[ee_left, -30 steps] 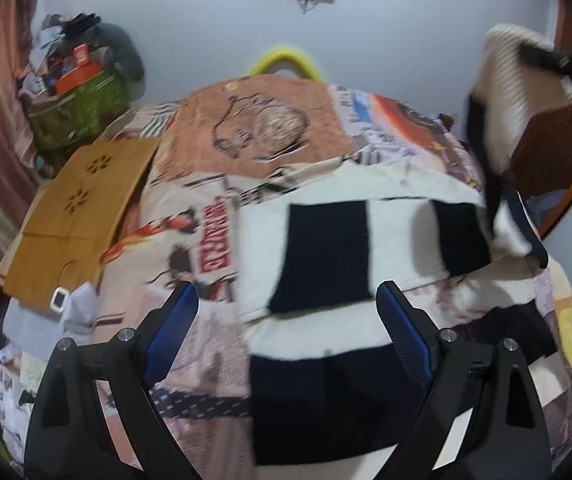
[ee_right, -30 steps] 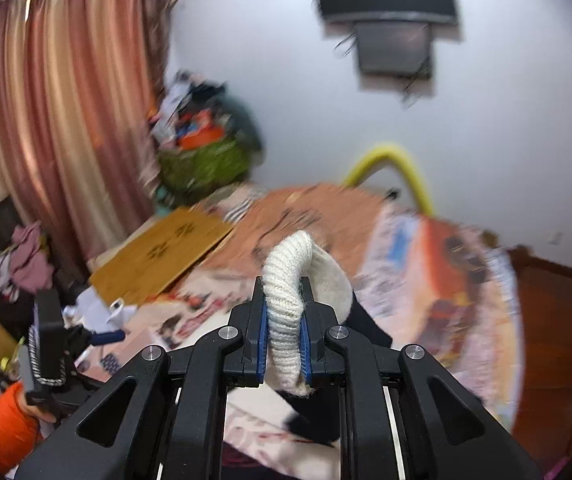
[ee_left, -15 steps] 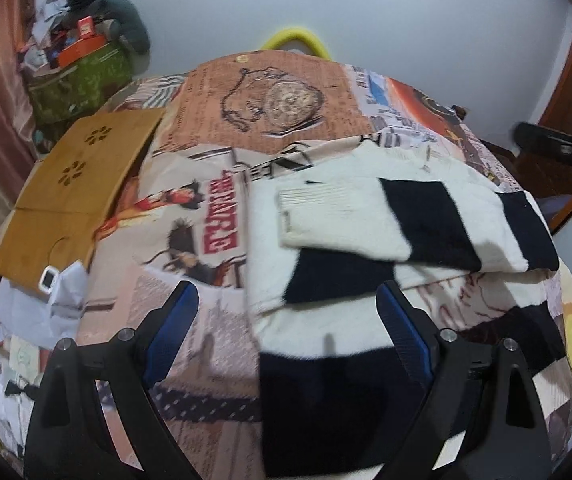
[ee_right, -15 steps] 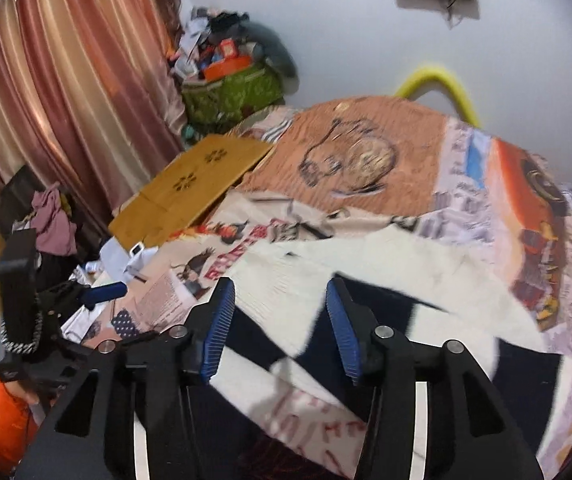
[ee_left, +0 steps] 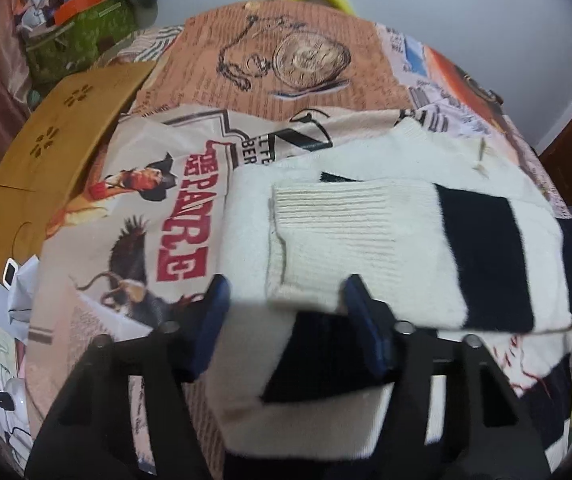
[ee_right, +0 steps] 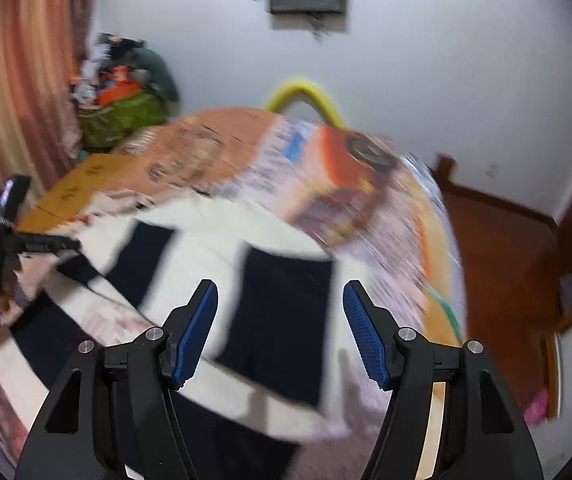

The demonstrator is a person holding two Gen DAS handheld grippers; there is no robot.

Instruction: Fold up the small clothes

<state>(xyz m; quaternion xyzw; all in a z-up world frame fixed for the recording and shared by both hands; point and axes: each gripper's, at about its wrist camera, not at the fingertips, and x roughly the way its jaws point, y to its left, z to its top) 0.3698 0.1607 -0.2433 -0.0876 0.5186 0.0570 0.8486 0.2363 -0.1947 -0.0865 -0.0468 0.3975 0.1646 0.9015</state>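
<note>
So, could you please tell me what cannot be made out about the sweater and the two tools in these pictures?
- Left wrist view: the sweater's near hem is hidden behind the open left tool; its right side is cut off by the lens edge.
- Right wrist view: motion blur smears the sweater and bedspread print, so the folded sleeve's edges are unclear.
- Right wrist view: the open right tool hovers; its height above the fabric cannot be judged.

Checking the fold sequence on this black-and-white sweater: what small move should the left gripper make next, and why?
Probably ease the left gripper down and shut it on the near edge of the ribbed cuff. Its jaws stand open right at that edge, and the sleeve already lies folded across the sweater. The right gripper hangs open above, holding nothing.
</note>
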